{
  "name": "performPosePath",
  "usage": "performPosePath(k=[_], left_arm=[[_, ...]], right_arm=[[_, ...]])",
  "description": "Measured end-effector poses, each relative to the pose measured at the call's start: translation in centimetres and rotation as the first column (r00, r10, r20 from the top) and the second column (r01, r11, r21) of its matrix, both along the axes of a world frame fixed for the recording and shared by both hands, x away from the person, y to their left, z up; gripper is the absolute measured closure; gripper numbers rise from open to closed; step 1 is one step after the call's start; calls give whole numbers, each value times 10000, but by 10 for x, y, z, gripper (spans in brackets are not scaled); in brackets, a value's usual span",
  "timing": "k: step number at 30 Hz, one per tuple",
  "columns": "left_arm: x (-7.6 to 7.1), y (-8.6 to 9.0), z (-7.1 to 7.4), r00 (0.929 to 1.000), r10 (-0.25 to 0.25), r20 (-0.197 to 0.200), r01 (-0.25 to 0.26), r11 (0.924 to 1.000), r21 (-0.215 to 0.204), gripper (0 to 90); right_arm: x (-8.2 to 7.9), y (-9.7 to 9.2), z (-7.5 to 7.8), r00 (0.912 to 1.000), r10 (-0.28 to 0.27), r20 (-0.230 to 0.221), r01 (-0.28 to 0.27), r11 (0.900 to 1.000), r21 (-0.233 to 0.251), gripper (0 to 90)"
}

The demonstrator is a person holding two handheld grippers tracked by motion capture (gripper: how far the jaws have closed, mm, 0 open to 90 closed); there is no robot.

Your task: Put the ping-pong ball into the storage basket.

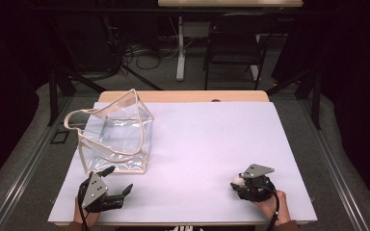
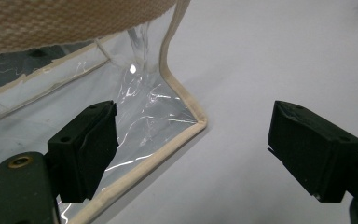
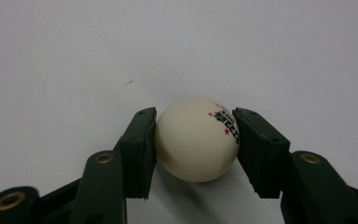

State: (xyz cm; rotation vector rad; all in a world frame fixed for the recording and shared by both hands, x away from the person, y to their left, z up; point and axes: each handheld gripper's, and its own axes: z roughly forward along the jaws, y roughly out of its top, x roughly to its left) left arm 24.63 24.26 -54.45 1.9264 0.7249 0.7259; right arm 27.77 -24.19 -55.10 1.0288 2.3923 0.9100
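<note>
Right gripper (image 3: pixel 196 140) clamps a white ball (image 3: pixel 196 139) — on the table (image 3: pixel 74 56).

- My high view looks forward and down over the whole counter (image 1: pixel 212 144).
- My left gripper view sits close to the bag (image 2: pixel 149 107) corner, also seen from above.
- My right gripper view looks close along the counter at the ball (image 3: pixel 196 139).
</note>
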Motion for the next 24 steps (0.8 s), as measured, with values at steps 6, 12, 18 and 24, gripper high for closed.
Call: performPosePath(k=[6, 12, 18, 24], left_arm=[[0, 0, 0, 10000, 15, 9, -15, 10000, -16, 160], [0, 0, 0, 10000, 4, 31, -3, 10000, -41, 160], [0, 0, 0, 10000, 0, 50, 1, 10000, -58, 160], [0, 0, 1, 10000, 4, 65, -3, 10000, -88, 160]], right_arm=[[-1, 1, 1, 9998, 39, 215, -39, 10000, 1, 505], [-2, 1, 5, 9995, 11, 308, -11, 10000, 20, 505], [-3, 3, 8, 9990, 72, 440, -68, 9999, -83, 505], [-4, 3, 12, 9982, 70, 595, -66, 9999, -83, 506]])
